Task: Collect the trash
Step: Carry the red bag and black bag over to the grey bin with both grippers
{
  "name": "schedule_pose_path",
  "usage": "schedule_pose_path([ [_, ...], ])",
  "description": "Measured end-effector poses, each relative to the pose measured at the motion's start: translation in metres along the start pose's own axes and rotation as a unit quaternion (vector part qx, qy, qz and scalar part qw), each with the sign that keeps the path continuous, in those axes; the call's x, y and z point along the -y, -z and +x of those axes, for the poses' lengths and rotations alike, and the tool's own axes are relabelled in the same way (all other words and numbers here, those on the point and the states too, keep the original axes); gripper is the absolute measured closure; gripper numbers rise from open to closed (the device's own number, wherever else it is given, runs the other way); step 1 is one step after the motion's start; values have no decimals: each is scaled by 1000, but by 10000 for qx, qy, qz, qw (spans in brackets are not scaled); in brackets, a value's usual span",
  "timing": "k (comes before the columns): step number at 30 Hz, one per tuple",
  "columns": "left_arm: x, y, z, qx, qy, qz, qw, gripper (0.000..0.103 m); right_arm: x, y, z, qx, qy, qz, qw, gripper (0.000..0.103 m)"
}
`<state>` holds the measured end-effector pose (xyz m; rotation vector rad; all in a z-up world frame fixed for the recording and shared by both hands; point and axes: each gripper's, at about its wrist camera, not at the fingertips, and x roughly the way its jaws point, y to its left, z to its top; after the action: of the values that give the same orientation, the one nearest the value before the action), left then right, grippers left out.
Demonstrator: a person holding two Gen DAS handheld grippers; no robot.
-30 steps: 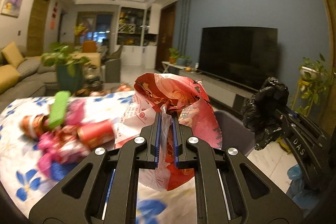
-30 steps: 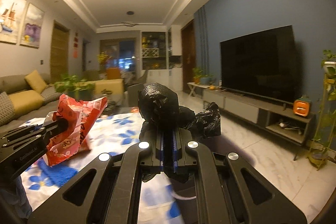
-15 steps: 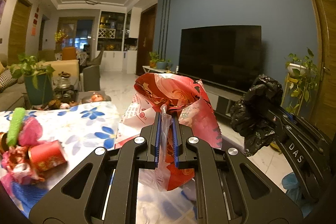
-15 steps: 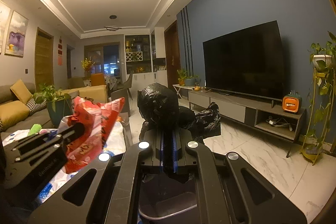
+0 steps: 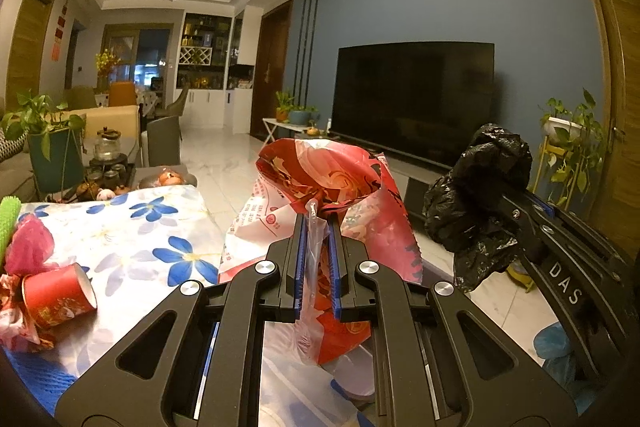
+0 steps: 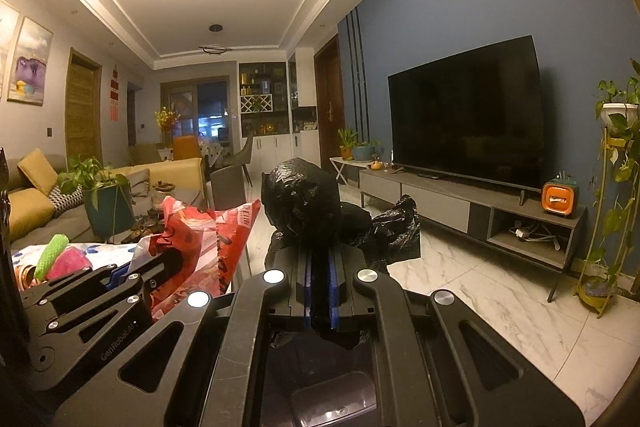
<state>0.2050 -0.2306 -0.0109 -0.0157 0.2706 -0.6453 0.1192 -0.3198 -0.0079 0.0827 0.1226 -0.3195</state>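
My left gripper [image 5: 317, 223] is shut on a crumpled red and white plastic bag [image 5: 344, 195], held up past the table's right edge. My right gripper [image 6: 318, 259] is shut on a crumpled black plastic bag [image 6: 304, 199]. In the left wrist view that black bag [image 5: 480, 203] hangs to the right of the red one, a short gap apart. The right wrist view shows the red bag [image 6: 200, 243] at lower left in the left gripper. A dark bin [image 6: 332, 391] lies below the right gripper, mostly hidden.
A table with a blue-flowered cloth [image 5: 132, 227] holds a red paper cup [image 5: 60, 295], pink wrappers [image 5: 28, 247] and a green roll [image 5: 8, 223]. A TV [image 6: 468, 115] on a low console [image 6: 472, 215], a plant stand [image 6: 612, 187], a sofa [image 6: 28, 207] and marble floor [image 6: 500, 291] surround it.
Both cameras have swung right, away from the table; the cup and wrappers slid to the left edge. Both grippers keep their bags, and the bin has come into view under the right one.
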Motion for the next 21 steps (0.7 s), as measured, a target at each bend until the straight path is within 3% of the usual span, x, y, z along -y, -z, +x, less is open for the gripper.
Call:
schedule_pose_path([
  [12, 1, 1, 14, -55, 61, -88, 9999, 92, -1, -3, 14, -57, -15, 5, 10000, 96],
  [17, 0, 3, 19, -94, 152, -130, 9998, 92, 0, 0, 18, -77, -40, 34, 10000, 84],
  [21, -1, 6, 25, -160, 225, -178, 9995, 82, 3, -1, 21, -108, 8, 109, 9999, 78],
])
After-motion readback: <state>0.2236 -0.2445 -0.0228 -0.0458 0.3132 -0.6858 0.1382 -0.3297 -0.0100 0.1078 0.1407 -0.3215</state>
